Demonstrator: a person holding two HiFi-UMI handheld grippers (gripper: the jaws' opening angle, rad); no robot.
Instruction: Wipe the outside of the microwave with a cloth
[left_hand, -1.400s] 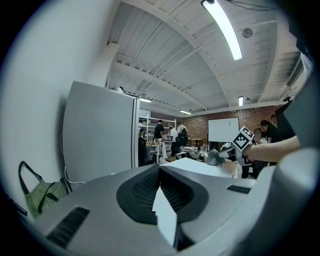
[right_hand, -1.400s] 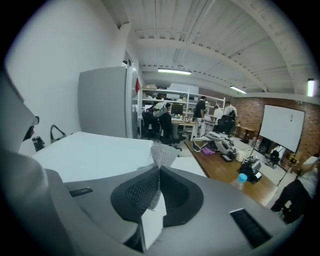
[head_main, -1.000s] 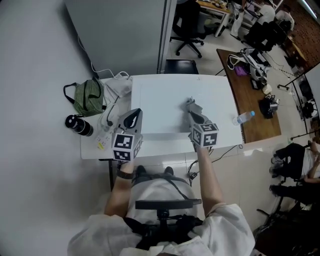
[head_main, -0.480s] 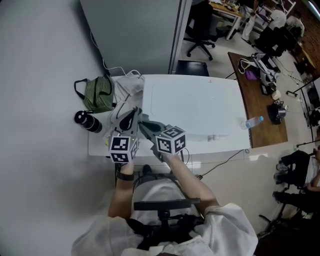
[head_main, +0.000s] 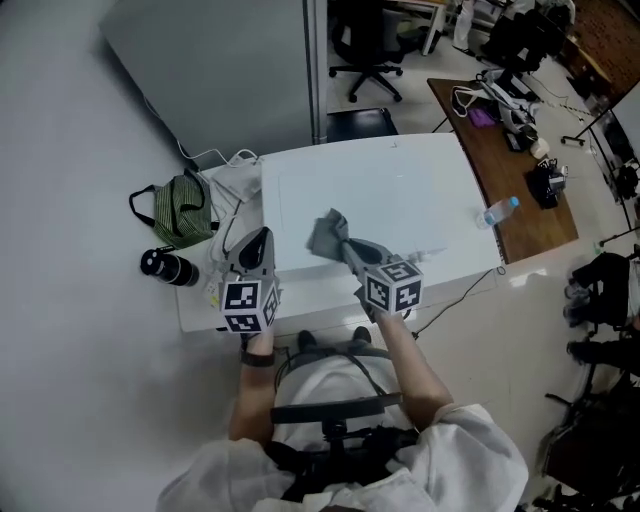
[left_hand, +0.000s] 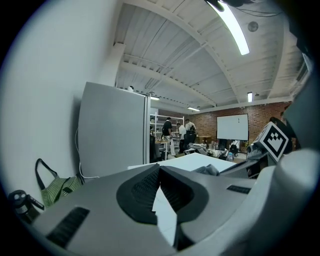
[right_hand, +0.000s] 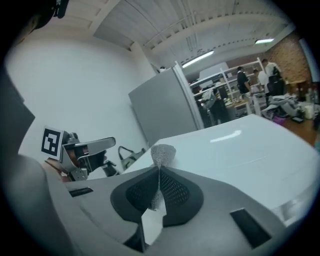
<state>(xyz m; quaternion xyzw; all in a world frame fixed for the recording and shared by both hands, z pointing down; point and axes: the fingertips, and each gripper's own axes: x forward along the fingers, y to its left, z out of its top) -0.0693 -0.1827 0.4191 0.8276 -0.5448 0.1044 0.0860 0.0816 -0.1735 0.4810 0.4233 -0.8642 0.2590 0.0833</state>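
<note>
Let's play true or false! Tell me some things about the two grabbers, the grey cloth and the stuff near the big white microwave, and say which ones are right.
1. The right gripper is pinching a grey cloth over the top of the microwave. True.
2. The left gripper is holding a cloth too. False: its jaws are together with nothing between them.
3. A green striped bag sits to the left of the microwave. True.
4. The water bottle is on top of the microwave. False: it is on the brown table to the right.
</note>
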